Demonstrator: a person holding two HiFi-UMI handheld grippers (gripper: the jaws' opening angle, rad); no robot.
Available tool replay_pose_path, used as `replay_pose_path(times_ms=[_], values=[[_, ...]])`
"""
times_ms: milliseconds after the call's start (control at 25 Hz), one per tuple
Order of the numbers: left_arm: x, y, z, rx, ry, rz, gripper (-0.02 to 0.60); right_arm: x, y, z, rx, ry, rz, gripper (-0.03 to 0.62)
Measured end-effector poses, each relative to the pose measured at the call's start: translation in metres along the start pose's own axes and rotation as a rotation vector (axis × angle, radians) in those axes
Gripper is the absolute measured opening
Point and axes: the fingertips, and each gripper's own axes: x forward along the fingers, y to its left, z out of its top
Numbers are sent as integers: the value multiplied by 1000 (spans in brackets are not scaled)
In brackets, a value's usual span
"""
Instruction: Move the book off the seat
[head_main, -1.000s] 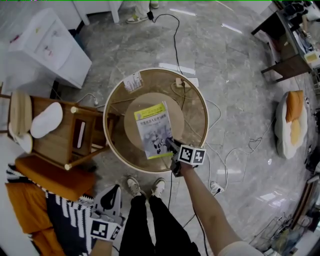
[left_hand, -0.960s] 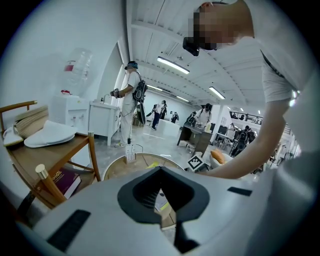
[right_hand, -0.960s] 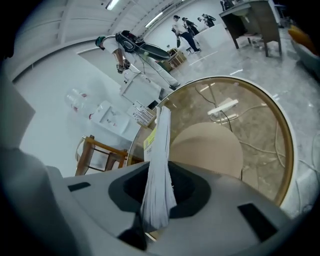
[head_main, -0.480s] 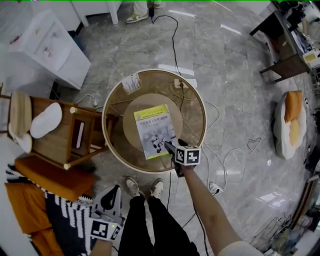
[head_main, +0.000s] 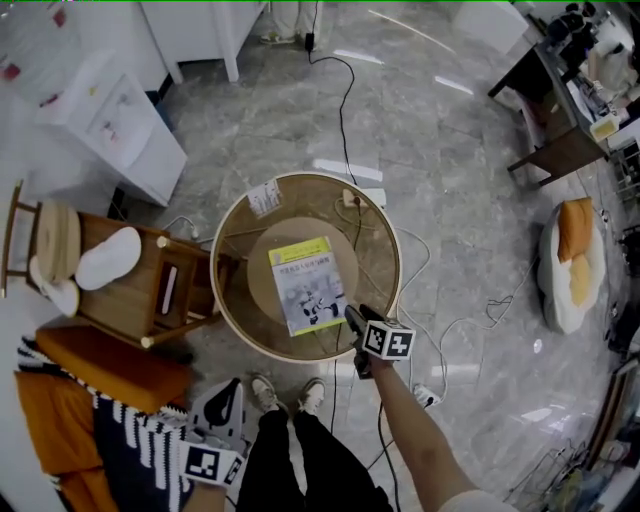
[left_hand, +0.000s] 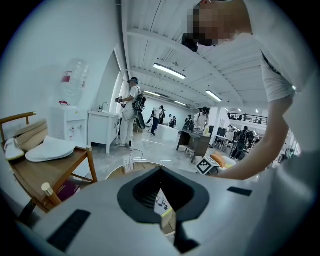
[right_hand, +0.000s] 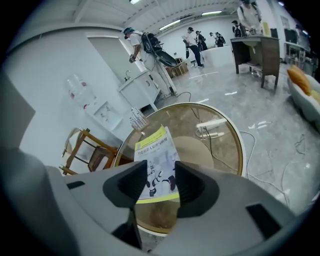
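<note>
The book (head_main: 308, 285), yellow-edged with a grey cover picture, lies flat on the round glass table (head_main: 226, 300). My right gripper (head_main: 352, 314) hangs just off the book's near right corner, over the table's rim, without touching it. Its jaws stand open and have just been closing a little, with nothing between them. The right gripper view looks between the right gripper's (right_hand: 161, 176) jaws down onto the book (right_hand: 159, 150). My left gripper (head_main: 222, 395) is low at the bottom left, beside the person's legs, with its tips together and empty. Its own view shows a sliver of the book (left_hand: 162, 202).
A wooden chair (head_main: 130, 300) with white cushions (head_main: 108, 257) stands left of the table, touching its rim. A paper tag (head_main: 264, 197) and a power strip (head_main: 360, 198) with cables lie at the table's far side. An orange cushion (head_main: 100, 360) lies on the floor at left.
My right gripper has let go of the book's near right corner and drawn back toward the person, rising a little. The book stays flat on the table. The left gripper has barely shifted.
</note>
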Motion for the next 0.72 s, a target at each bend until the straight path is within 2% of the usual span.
replay_pose_path(times_ms=[160, 240, 440, 720], values=[[-8, -6, 16, 22, -21, -5, 17, -34, 4, -4, -2, -29, -4, 80], [-12, -9, 25, 34, -35, -6, 15, -49, 4, -7, 13, -44, -9, 47], [-25, -19, 48, 52, -67, -13, 15, -83, 13, -15, 67, -60, 8, 21], [-43, -31, 93, 93, -119, -27, 15, -134, 43, 43, 44, -180, 40, 21]])
